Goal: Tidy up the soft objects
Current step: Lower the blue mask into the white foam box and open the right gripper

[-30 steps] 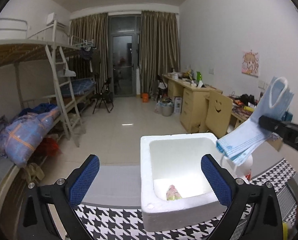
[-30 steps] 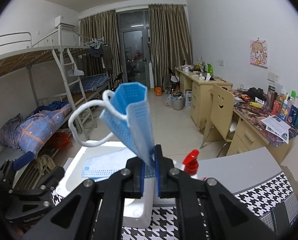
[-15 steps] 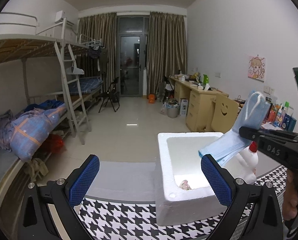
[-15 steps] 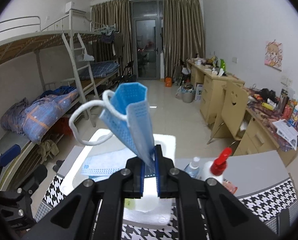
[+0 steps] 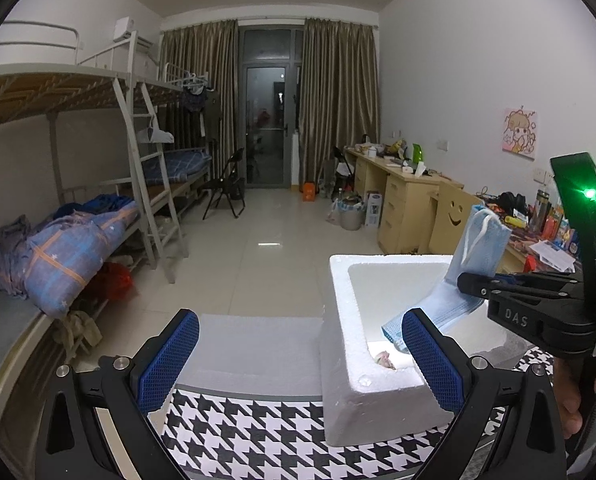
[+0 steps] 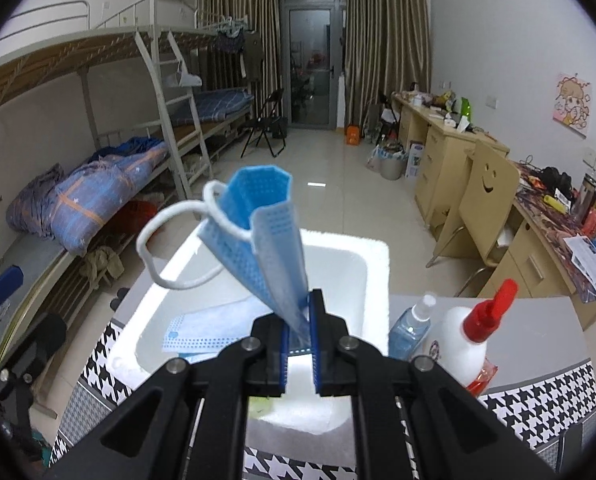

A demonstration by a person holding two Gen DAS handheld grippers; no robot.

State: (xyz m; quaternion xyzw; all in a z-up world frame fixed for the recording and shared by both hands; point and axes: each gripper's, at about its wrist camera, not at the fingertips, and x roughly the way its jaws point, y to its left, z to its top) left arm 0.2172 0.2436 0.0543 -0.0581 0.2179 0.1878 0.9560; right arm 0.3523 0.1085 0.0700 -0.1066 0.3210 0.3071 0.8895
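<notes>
Mask [image 6: 266, 248] sits pinched between my right gripper [image 6: 299, 344] pads, folded and sticking up ahead of the fingers, directly over the foam box [image 6: 373, 280]. Another mask [image 6: 202, 332] lies inside the box just below my gripper. My left gripper [image 5: 298, 360] hangs wide apart and empty, beside the box's near corner.

Dim, cool indoor light from overhead, with a pale glare patch on the floor tiles [image 5: 269, 244] and dark glass at the door [image 5: 266, 120]. Blown out white inside the foam box [image 6: 337, 276], detail lost there. Strong fisheye bending at the edges, black vignette in the corners, slight softness throughout, green lamp flare [image 5: 589, 193] at right.
</notes>
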